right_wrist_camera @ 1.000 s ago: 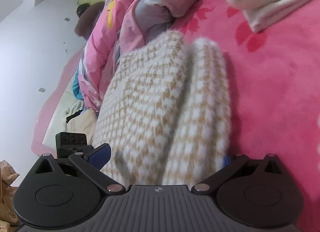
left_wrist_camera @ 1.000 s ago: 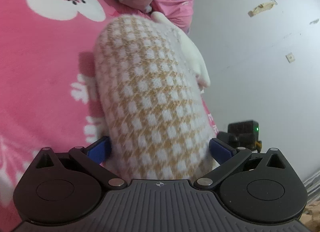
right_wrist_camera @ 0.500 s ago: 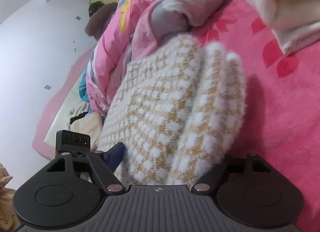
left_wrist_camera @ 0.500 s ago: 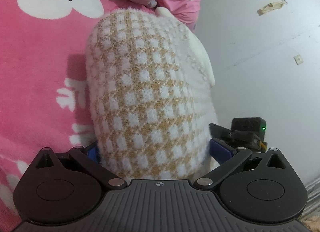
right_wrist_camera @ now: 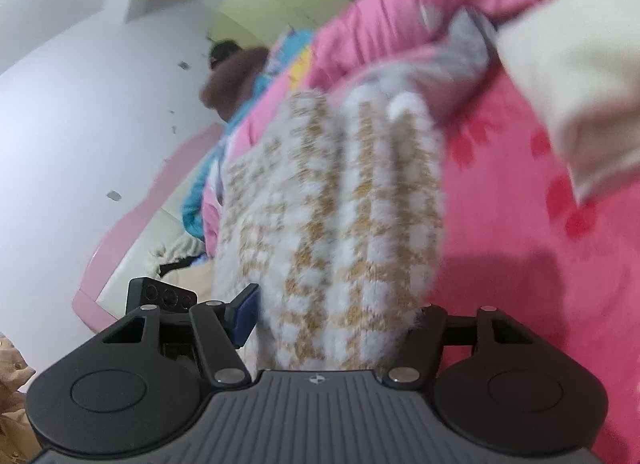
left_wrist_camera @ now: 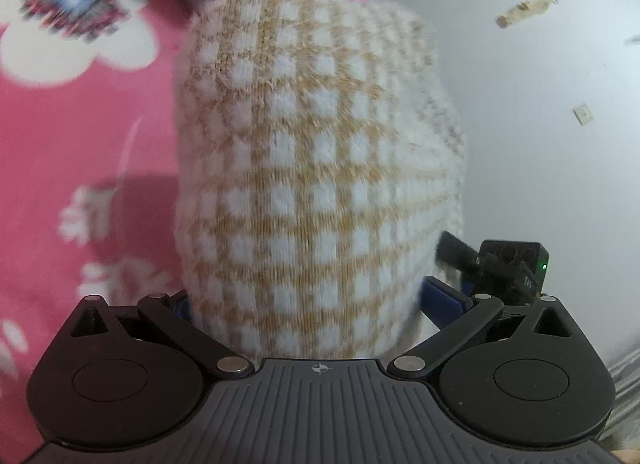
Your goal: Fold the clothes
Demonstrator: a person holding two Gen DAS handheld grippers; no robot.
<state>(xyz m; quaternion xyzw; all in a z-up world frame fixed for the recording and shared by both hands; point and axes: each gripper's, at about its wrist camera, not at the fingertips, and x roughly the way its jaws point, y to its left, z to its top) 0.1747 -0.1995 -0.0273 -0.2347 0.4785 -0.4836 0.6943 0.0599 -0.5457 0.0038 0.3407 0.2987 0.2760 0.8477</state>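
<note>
Sweater [left_wrist_camera: 316,184] is bundled and lifted off the pink bed [left_wrist_camera: 92,136]; left gripper [left_wrist_camera: 308,304] jaws clamp it, right gripper [right_wrist_camera: 332,312] jaws closing around it; placing remains.

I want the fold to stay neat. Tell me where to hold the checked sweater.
Hold the checked sweater at its two near ends, one tool per end, coming from the open bed edge. It is bunched into a thick roll there, so each end fits between the pads.
</note>
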